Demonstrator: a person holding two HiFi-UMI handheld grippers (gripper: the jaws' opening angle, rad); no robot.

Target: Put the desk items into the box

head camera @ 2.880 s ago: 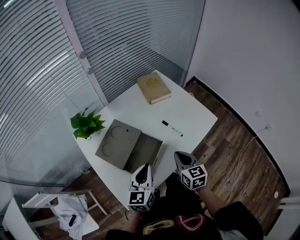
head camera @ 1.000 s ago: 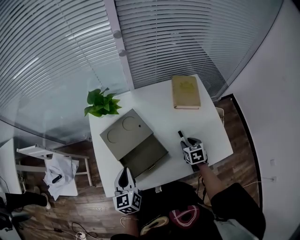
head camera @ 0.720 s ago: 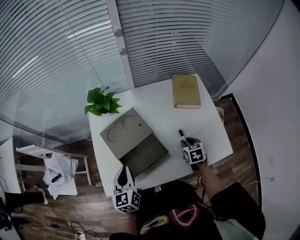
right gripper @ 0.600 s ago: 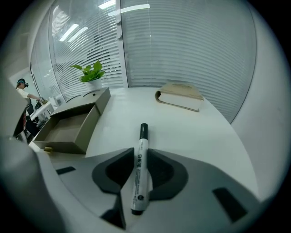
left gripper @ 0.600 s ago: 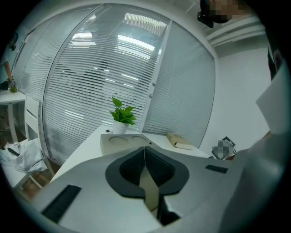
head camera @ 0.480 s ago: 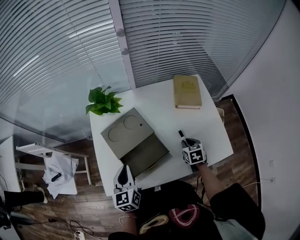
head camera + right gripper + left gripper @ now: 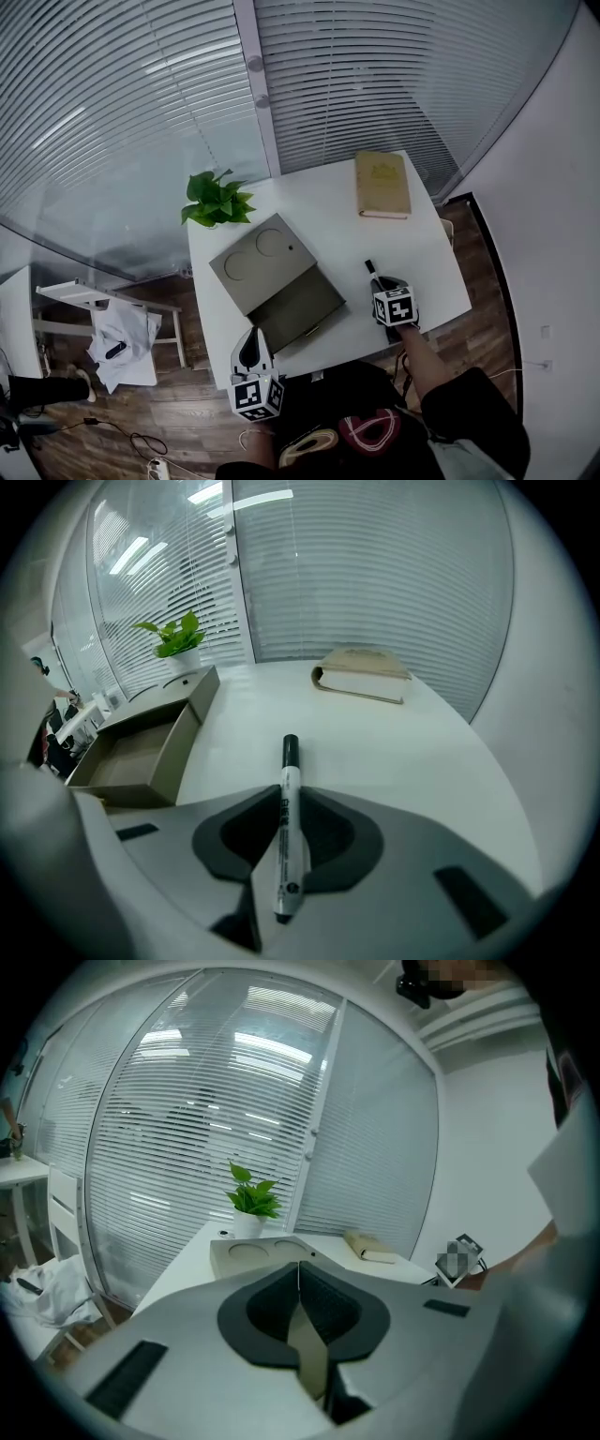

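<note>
A black-and-white marker (image 7: pixel 287 808) lies on the white table (image 7: pixel 328 220), its black cap pointing away from me. My right gripper (image 7: pixel 284 794) has just been closing its jaws, and the pads now press on the marker's barrel. From the head view, that gripper (image 7: pixel 379 283) is at the table's front right with the marker (image 7: pixel 370 269) sticking out ahead. The open grey box (image 7: pixel 298 305) lies left of it, its lid (image 7: pixel 262 261) folded back. My left gripper (image 7: pixel 249 337) hovers at the front edge, shut and empty (image 7: pixel 299 1283).
A tan book (image 7: pixel 382 184) lies at the table's far right corner. A potted green plant (image 7: pixel 216 199) stands at the far left corner, behind the box lid. Glass walls with blinds run behind the table. A white rack with clothes (image 7: pixel 112 333) stands on the floor at left.
The right gripper moved from the table's front edge out to the marker and now has it between its jaws. The left gripper stayed by the front edge. The head view shifted slightly.
</note>
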